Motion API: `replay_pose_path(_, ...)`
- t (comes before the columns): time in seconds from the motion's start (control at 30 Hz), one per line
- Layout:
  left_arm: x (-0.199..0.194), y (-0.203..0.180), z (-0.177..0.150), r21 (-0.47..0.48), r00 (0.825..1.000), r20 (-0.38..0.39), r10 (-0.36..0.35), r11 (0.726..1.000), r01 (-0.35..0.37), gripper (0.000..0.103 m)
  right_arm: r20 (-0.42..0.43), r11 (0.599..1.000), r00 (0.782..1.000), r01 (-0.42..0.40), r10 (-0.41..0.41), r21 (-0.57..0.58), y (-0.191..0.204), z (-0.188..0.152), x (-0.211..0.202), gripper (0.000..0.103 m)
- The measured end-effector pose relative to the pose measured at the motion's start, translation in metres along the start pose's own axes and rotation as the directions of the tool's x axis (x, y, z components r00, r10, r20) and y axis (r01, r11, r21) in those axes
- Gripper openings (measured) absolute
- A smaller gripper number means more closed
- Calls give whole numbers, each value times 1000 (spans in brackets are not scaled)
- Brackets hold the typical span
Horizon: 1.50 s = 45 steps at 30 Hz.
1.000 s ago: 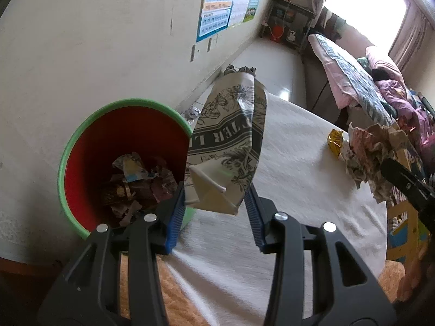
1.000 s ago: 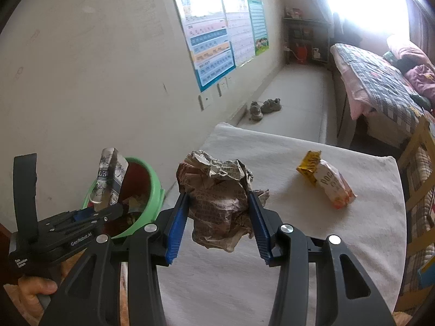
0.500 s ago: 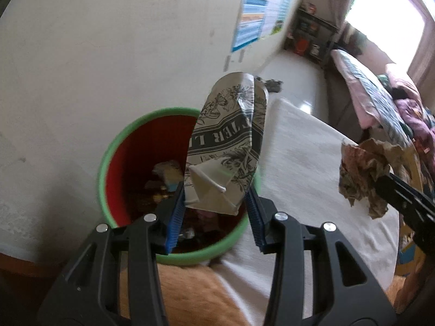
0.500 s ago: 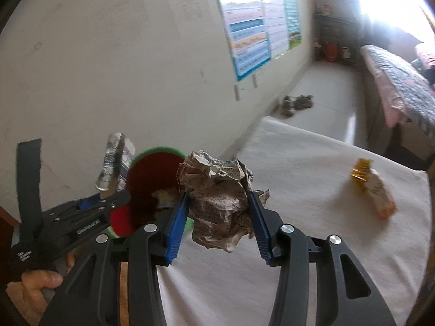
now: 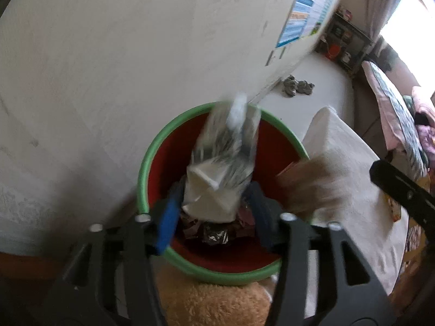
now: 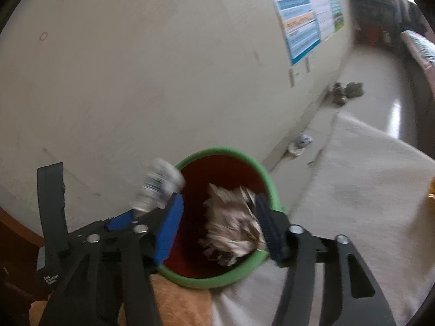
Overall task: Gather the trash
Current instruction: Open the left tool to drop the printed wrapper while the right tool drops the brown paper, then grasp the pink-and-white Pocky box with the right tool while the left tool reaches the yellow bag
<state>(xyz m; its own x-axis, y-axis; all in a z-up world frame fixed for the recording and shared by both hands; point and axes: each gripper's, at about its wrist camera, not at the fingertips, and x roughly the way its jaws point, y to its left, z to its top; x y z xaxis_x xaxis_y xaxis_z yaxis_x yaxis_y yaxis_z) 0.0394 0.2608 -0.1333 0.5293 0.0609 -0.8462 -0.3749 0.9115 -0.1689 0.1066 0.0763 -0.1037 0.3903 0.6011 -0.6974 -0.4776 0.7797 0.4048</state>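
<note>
**Both grippers over the green-rimmed bin, jaws opening**

The left gripper [image 5: 214,212] hangs above the red bin [image 5: 152,163] with the green rim, which stands against the pale wall at the table's edge. Its jaws are opening; the printed paper carton [image 5: 223,160] stands between the blue pads [image 5: 168,217], blurred, its white folded base low in the gap, and a sliver of space shows on either side, so the pads appear clear of it. Below it, in the bottom of the bin, lie crumpled wrappers [image 5: 214,233], one of them silvery.

The right gripper [image 6: 217,222] also points down into the bin [image 6: 269,179], its jaws opening too. The crumpled newspaper ball [image 6: 231,231] sits between them, streaked with blur, close against the right-hand finger and well off the left blue pad [image 6: 168,228].

In the right wrist view the left gripper [image 6: 127,217] shows at lower left with the carton [image 6: 157,187] at the bin's rim. An orange fluffy cloth [image 5: 217,301] lies just in front of the bin on the white tablecloth [image 5: 353,184]. A pair of shoes [image 5: 297,85] rests on the floor by the wall, under a poster [image 6: 301,35]
</note>
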Motion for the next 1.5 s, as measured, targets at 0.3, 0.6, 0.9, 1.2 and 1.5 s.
replay_pose_path(0.3,0,-3,-11,9,999,-16,-33,999,33,73,77,983,980,182,-181,-1,-63,-9,-36,73)
replay_pose_path(0.6,9,-45,-21,86,995,-54,-88,992,93,73,-2,754,756,654,-655,56,-237,-31,-109,73)
replay_pose_path(0.9,-1,-105,-39,219,992,-75,-98,969,112,73,-161,751,768,640,-620,164,-314,-55,-98,72)
replay_pose_path(1.2,-8,-160,-54,308,988,-102,-119,940,145,73,-148,813,846,532,-512,237,-312,-66,-107,39)
replay_pose_path(1.5,3,-255,-78,469,973,-157,-168,855,223,73,-127,820,914,402,-385,407,-288,-147,-186,6)
